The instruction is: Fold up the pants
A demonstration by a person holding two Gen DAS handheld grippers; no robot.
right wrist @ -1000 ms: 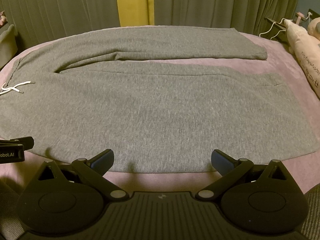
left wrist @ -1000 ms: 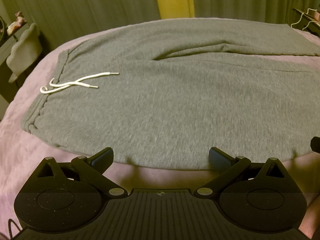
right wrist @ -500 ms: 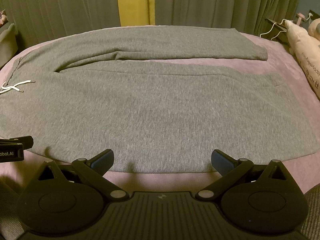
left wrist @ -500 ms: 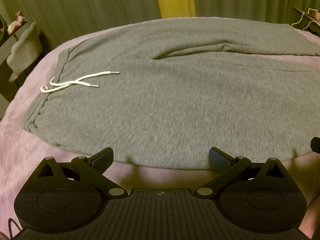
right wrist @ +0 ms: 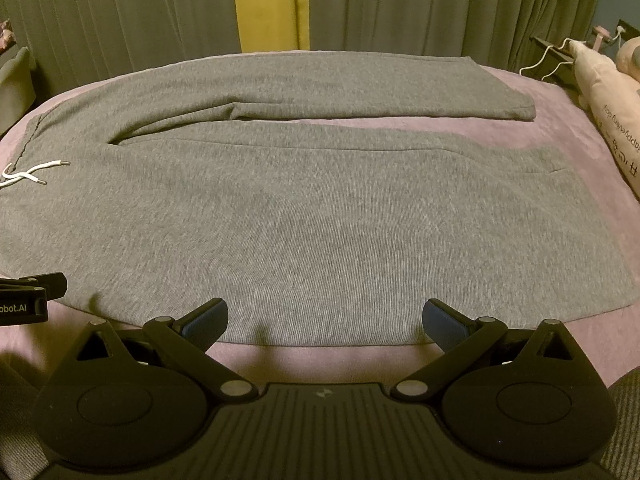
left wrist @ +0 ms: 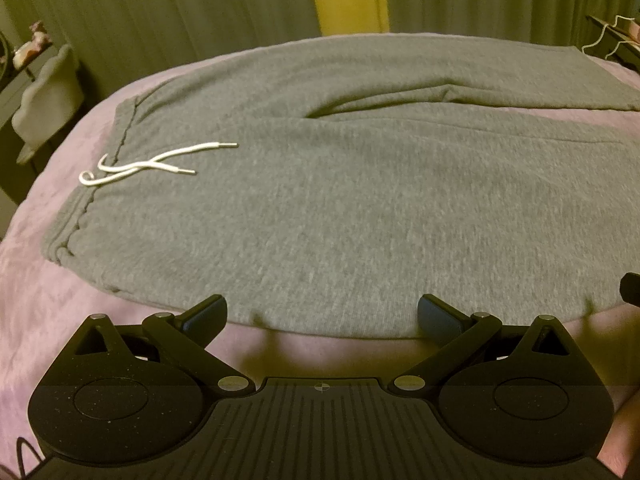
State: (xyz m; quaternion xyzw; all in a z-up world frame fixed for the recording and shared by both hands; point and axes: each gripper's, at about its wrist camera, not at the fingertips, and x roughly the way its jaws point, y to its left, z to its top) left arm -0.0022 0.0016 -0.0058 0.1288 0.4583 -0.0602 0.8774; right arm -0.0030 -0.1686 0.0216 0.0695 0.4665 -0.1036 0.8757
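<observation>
Grey sweatpants (left wrist: 340, 208) (right wrist: 320, 216) lie spread flat on a pink bed, waistband at the left, both legs running right. A white drawstring (left wrist: 152, 162) (right wrist: 28, 174) rests near the waistband. My left gripper (left wrist: 322, 314) hovers open at the near hem edge, below the hip area, with nothing between its fingers. Further right, my right gripper (right wrist: 326, 318) is open too, at the near edge of the near leg. The far leg (right wrist: 320, 88) lies apart from the near one, with a strip of bedding between their ends.
The pink bed cover (right wrist: 520, 132) (left wrist: 36, 288) surrounds the pants. Green curtains (right wrist: 440, 4) hang behind, with a yellow strip (right wrist: 266, 4). A pink pillow (right wrist: 608, 92) and white cable sit at the right. A pale chair back (left wrist: 48, 96) stands at the left.
Both grippers stay open and almost still; the views shift only very slightly. The pants have not moved.
</observation>
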